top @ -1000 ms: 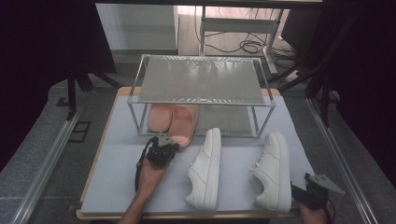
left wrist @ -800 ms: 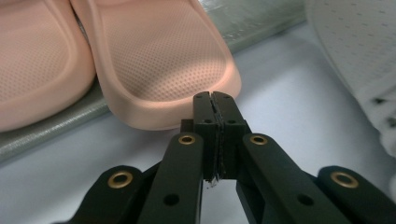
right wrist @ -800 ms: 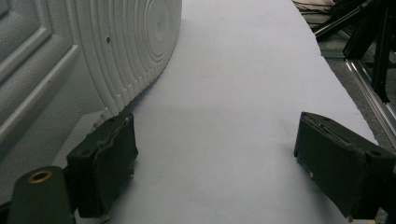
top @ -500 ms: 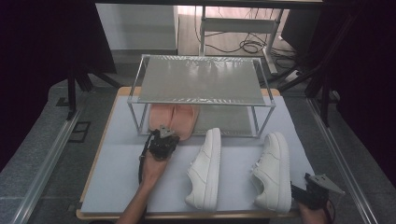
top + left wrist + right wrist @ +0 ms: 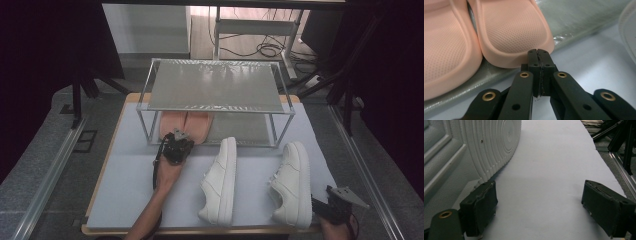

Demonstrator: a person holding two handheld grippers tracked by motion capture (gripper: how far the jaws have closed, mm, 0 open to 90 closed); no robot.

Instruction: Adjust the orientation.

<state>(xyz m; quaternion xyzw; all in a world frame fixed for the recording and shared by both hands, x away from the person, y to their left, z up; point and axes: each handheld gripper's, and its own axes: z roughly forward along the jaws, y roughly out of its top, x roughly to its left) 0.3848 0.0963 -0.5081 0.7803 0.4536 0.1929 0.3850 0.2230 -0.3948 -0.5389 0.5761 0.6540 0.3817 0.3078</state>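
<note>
**Inspector A:** Status of the left hand-held gripper (image 5: 539, 56)?

**Inspector B:** Jaws pressed together, holding nothing, tips at the heel edge of the right-hand pink slipper (image 5: 514, 27). Both slippers sit on the lower shelf of the metal rack (image 5: 215, 87), side by side, at its left end. The upper shelf is bare.

**Inspector A:** And the right hand-held gripper (image 5: 539, 207)?

**Inspector B:** Jaws spread wide, low over the table (image 5: 130, 170), beside the sole of the right white sneaker (image 5: 291, 182). The left white sneaker (image 5: 220, 182) lies apart, untouched.

**Inspector A:** Step in hand?

**Inspector B:** In my judgement, nudging the slipper home. Next, seizing a sneaker and shelving it, which calls for closing squarely on it.
</note>
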